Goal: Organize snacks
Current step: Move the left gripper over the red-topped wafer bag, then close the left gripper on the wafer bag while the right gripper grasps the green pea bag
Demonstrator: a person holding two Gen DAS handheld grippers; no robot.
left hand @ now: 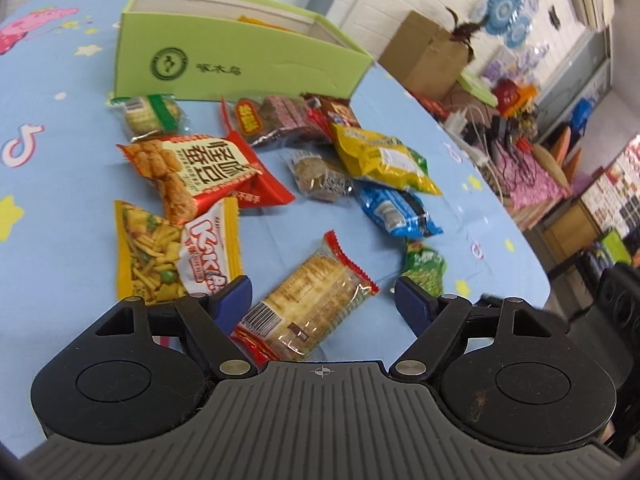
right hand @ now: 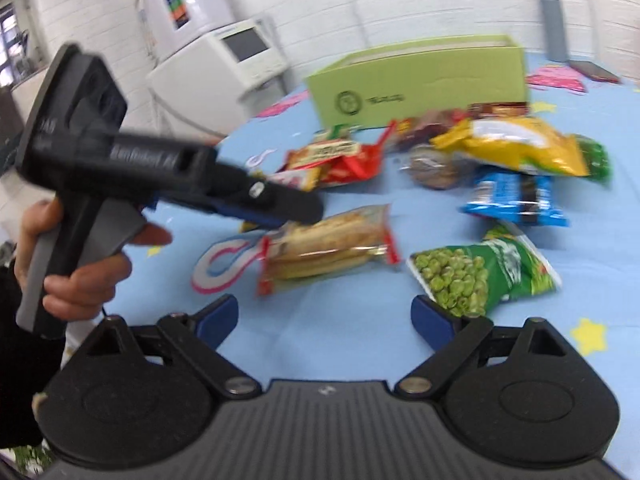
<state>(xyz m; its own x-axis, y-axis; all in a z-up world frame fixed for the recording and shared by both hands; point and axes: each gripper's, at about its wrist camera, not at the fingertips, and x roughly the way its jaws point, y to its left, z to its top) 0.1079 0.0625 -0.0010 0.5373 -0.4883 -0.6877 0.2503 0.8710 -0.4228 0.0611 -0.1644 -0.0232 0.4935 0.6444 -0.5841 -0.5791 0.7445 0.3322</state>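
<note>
**Ten snack packs loose on the blue cloth, both claws spread**

Ten or so snack packs lie scattered on the blue tablecloth (left hand: 60,208), in front of one green cardboard box (left hand: 224,60) standing open-topped. Nearest the left gripper (left hand: 323,294) is a clear cracker pack (left hand: 316,300) with red crimped ends, flat and long; its near end lies between the spread blue-tipped fingers, and I cannot tell whether they touch it. Just left of it sits one yellow pack of mixed sticks and peas (left hand: 148,256), overlapped by one red pack showing fried pieces (left hand: 192,172). Farther back are one small green-banded pack (left hand: 148,116), dark red wrappers (left hand: 280,120) beside the box, one clear pack of brown rounds (left hand: 316,176), one glossy yellow bag (left hand: 380,156) resting on one blue bag (left hand: 396,212), and one green pea bag (left hand: 424,268).

From the right wrist, the right gripper (right hand: 325,316) hangs open above bare cloth, the green pea bag (right hand: 480,276) just beside its right finger. A hand (right hand: 76,264) holds the left gripper's handle.
</note>
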